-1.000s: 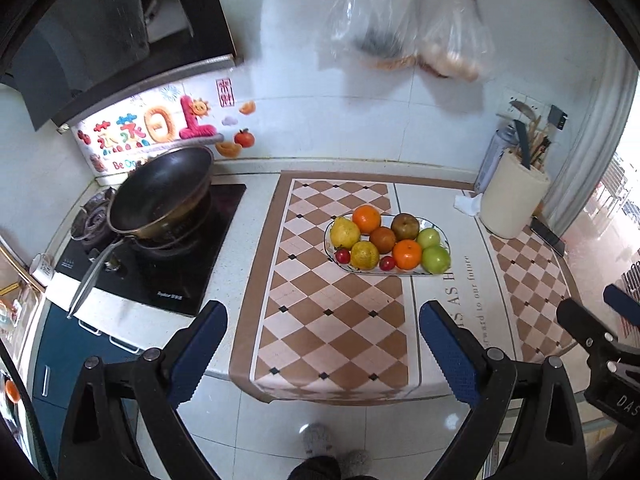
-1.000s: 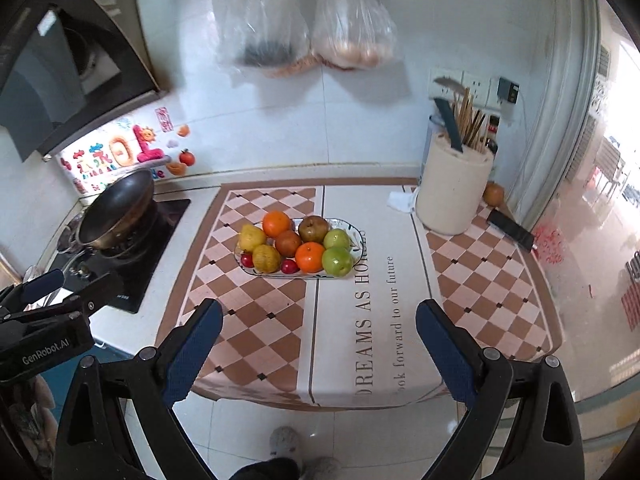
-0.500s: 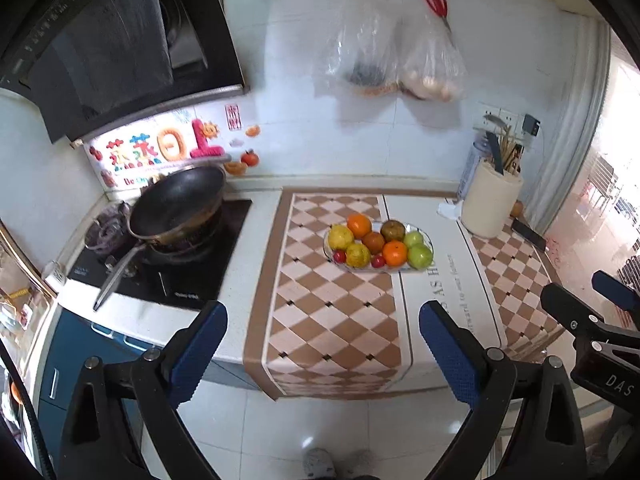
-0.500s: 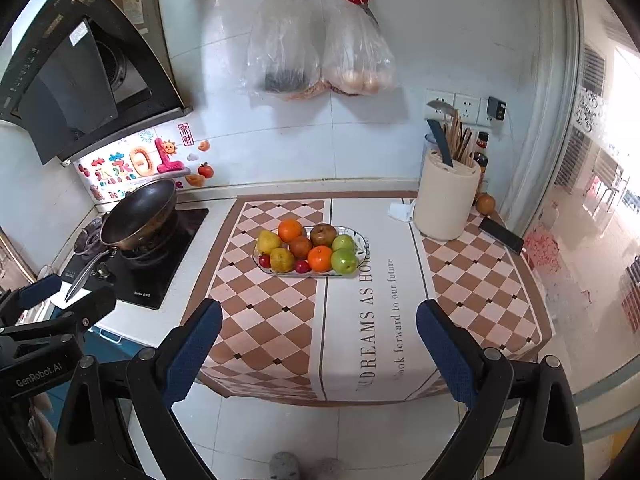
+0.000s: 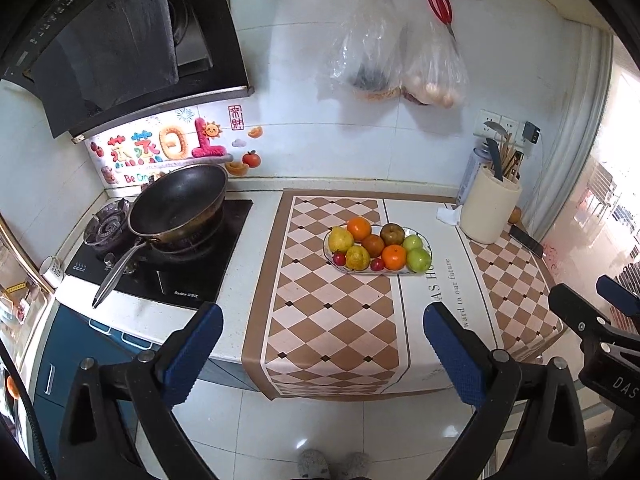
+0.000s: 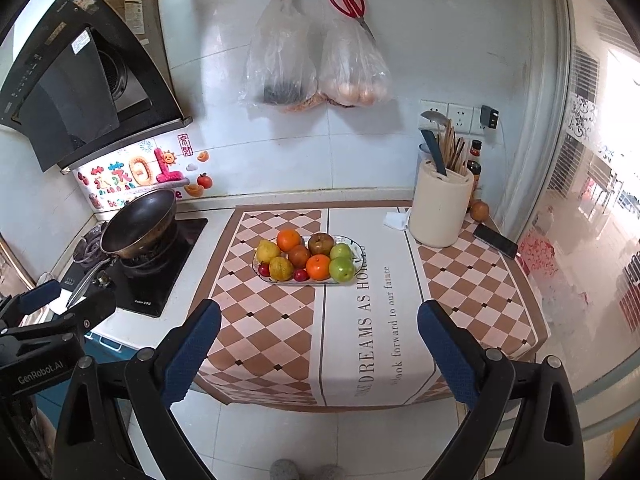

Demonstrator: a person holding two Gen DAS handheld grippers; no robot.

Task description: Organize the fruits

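Note:
An oval plate (image 5: 401, 274) (image 6: 359, 246) rests on the checked mat, well ahead of both grippers. It holds several fruits: two oranges (image 5: 394, 257) (image 6: 319, 267), yellow pears (image 5: 357, 257), green apples (image 5: 419, 259) (image 6: 342, 269), brown fruits and small red ones. My left gripper (image 5: 320, 314) hangs over the counter's front edge, its jaws opening with nothing between them. My right gripper (image 6: 319, 310) stands open and empty at the same distance, just to the right of the left one.
A black wok (image 5: 178, 200) sits on the hob at the left. A cream utensil holder (image 6: 440, 210), a phone (image 6: 495, 241) and an onion stand at the back right. Two plastic bags (image 6: 312, 68) and red scissors hang on the wall. White floor tiles lie below.
Both grippers have drawn back and up from the counter, so the plate looks smaller and farther and more of the wall shows. Most of this came before the last half second.

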